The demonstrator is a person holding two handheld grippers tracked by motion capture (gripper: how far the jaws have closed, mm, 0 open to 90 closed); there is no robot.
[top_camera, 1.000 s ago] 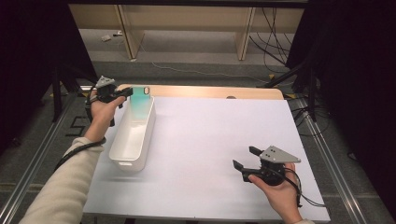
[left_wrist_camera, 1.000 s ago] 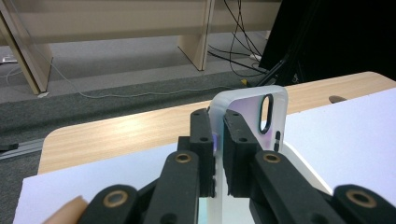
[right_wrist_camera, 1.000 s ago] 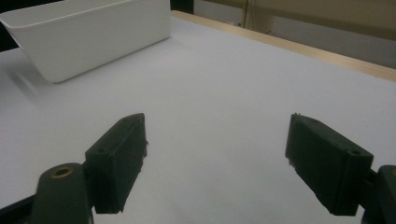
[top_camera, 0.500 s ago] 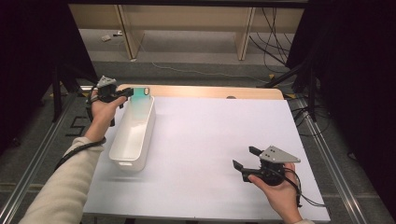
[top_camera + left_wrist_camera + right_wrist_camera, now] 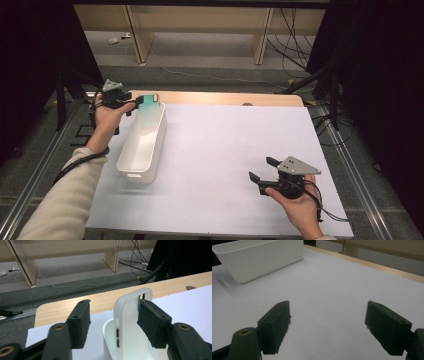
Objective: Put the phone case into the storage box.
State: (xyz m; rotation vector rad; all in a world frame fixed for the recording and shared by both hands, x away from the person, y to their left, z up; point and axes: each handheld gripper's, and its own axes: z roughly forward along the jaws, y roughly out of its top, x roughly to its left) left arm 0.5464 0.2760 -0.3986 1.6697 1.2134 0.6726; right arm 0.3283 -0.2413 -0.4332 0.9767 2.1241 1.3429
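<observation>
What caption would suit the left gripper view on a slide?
Left gripper, fingers just opened, around a translucent phone case standing in the white bin.

Your right hand-held gripper has its two black jaws standing wide apart with nothing between them, pointing low along the bare white worktop. Ahead of you at the upper left, a white bin sits on that surface, well apart from your jaws, its near wall sloping inward toward its base. A wooden edge strip borders the worktop's far side.
</observation>
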